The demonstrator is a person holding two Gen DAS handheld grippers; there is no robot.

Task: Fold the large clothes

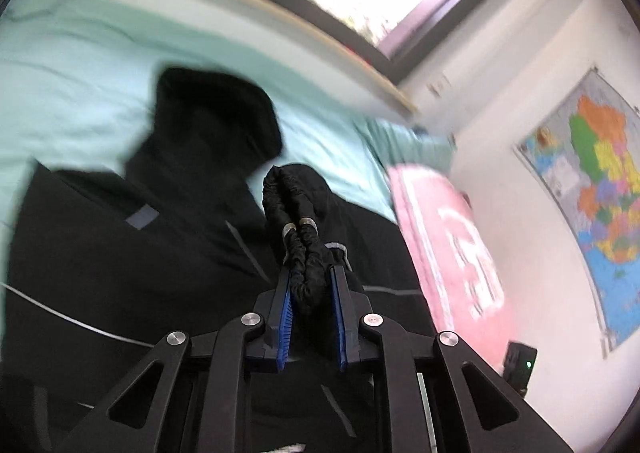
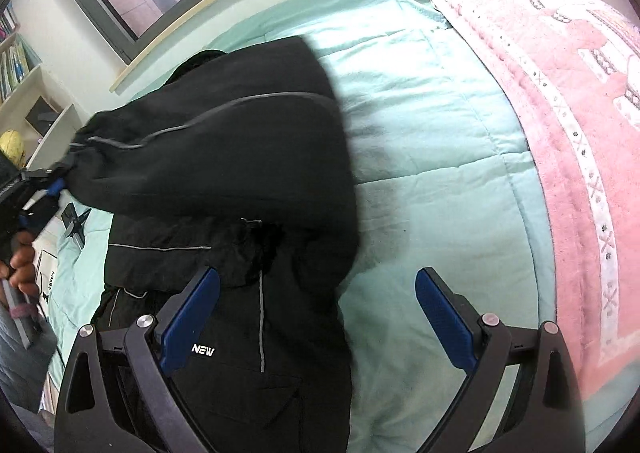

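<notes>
A black jacket (image 1: pixel 120 253) with thin grey piping lies spread on a mint-green duvet (image 2: pixel 432 125), its hood (image 1: pixel 216 113) toward the window. My left gripper (image 1: pixel 310 273) is shut on the gathered elastic cuff (image 1: pixel 296 221) of one sleeve, which bulges out past the blue pads. In the right wrist view that sleeve (image 2: pixel 200 141) is raised and stretched to the left, where the left gripper (image 2: pixel 52 181) and a person's hand (image 2: pixel 20 257) hold it. My right gripper (image 2: pixel 318 273) stands open above the jacket's lower body (image 2: pixel 248 353) and the bed, with nothing pressed between its pads.
A pink patterned blanket (image 2: pixel 560 93) lies along the bed's right side. A window with a wooden sill (image 1: pixel 248 1) runs behind the bed. A coloured map (image 1: pixel 592 193) hangs on the right wall. Shelves with books (image 2: pixel 16 53) stand at the left. A small dark tool (image 2: pixel 76 221) rests on the duvet.
</notes>
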